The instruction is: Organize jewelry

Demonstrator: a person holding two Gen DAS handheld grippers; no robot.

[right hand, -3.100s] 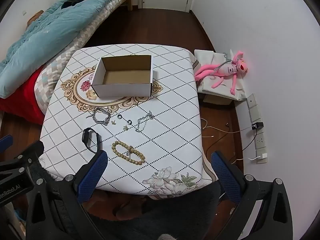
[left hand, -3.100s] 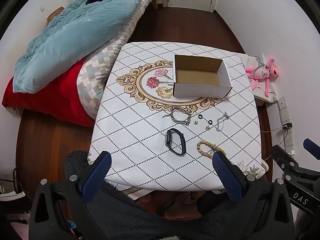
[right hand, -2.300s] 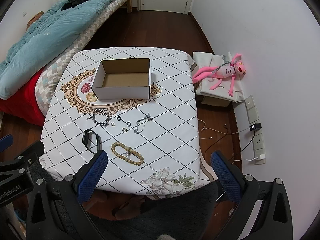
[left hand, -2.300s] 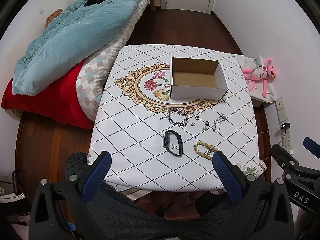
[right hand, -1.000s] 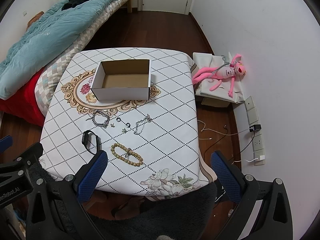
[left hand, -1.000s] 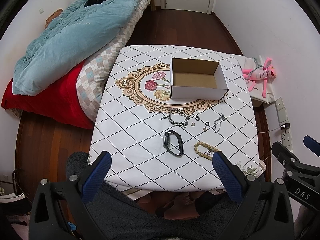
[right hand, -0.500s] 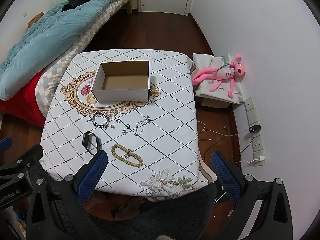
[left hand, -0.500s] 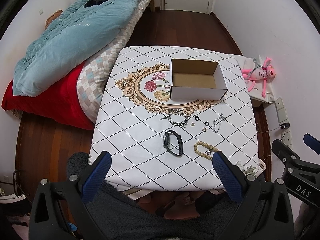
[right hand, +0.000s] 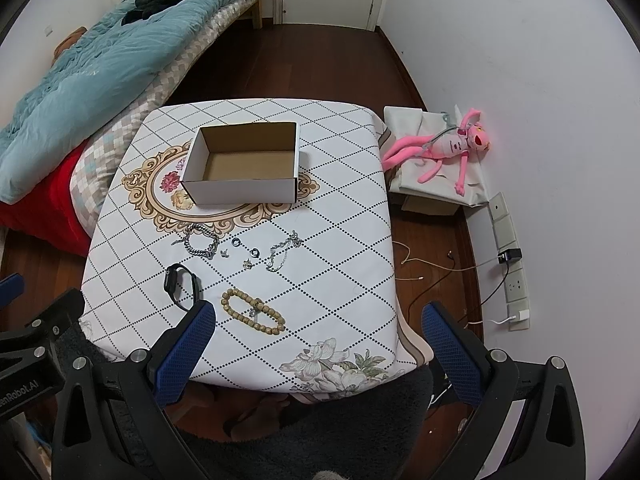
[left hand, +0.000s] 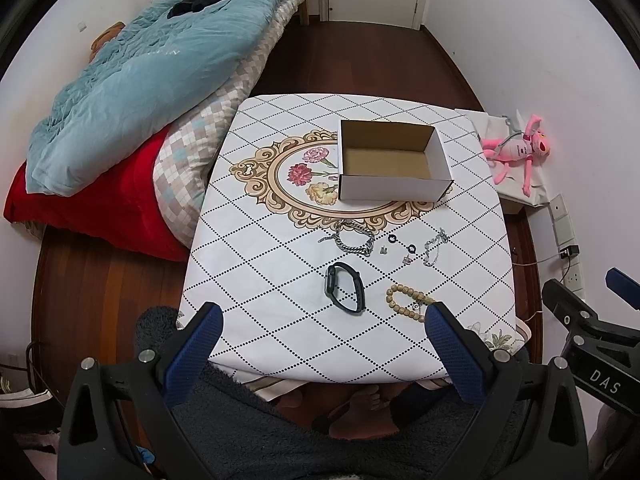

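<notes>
Jewelry lies loose on the near half of a table (left hand: 248, 248) covered in a diamond-patterned cloth, none of it inside the open cardboard box (left hand: 394, 166) that stands farther back on the floral medallion. From left to right in the left wrist view: a silver chain bracelet (left hand: 354, 238), two small dark rings (left hand: 392, 239) with tiny pieces beside them, and a thin silver chain (left hand: 435, 246). Nearer lie a black watch band (left hand: 345, 287) and a wooden bead bracelet (left hand: 408, 304).

Both tools are held back from the table's near edge, apart from every item. The left gripper (left hand: 320, 344) has its blue fingers spread wide with nothing between them; the right gripper (right hand: 316, 344) is likewise spread and empty.

The left wrist view takes in more of the bed (left hand: 132, 92) on the left with its blue quilt and red cover, and bare toes under the table edge; its right blue finger hides part of the bead bracelet. The right wrist view shows that bracelet whole (right hand: 253, 311), plus the pink plush toy (right hand: 448, 146) on a bag, cables on the floor (right hand: 424, 268) and wall sockets on the right.
</notes>
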